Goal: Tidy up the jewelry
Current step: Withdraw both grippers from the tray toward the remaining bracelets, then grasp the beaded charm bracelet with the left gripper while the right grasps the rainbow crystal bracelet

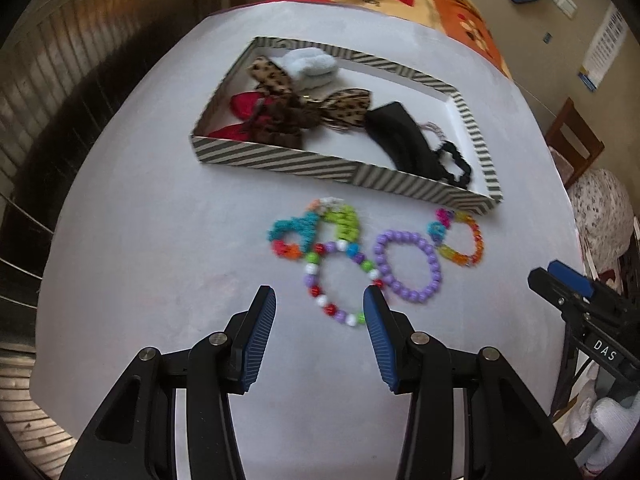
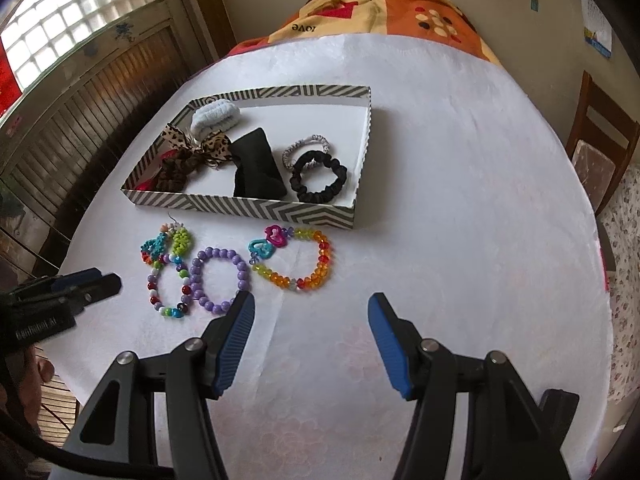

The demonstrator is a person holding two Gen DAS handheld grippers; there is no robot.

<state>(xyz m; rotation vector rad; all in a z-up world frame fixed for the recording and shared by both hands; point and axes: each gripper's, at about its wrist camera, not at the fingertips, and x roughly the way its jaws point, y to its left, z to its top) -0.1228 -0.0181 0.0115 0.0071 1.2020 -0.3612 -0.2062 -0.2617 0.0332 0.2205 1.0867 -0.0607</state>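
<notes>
We hold the left gripper [image 1: 320, 300] with its jaws spread wide and nothing between them, low over the white tablecloth [image 2: 460, 160], its right fingertip [image 1: 374, 300] just beside the multicolored bead bracelet [image 1: 340, 280]. The right gripper [image 2: 312, 308] is likewise spread and empty, hovering near the purple bead bracelet [image 2: 218, 280] and the orange and yellow bracelet with heart charms [image 2: 296, 260].

The jewelry lies in a row on the cloth, just in front of the striped box [image 2: 248, 208]: a cluster of turquoise and green beaded pieces [image 2: 168, 244] at one end, touching the multicolored bracelet, which in turn touches the purple one. The box already holds hair things: a black scrunchie [image 2: 318, 178], a black fabric piece [image 2: 256, 164], leopard-print bows [image 2: 196, 144], a pale blue scrunchie [image 2: 214, 116] and something red, half hidden.

We judge the main risk to be the crowding. Because the bracelets touch or overlap, closing on one could drag its neighbour along or scatter the small pieces. Round beads may also roll out from between the pads if we pinch only a single bead instead of straddling the strand. The left view is blurred, so aim there is uncertain. With both grippers near the same row, they could bump each other if we reach together.
</notes>
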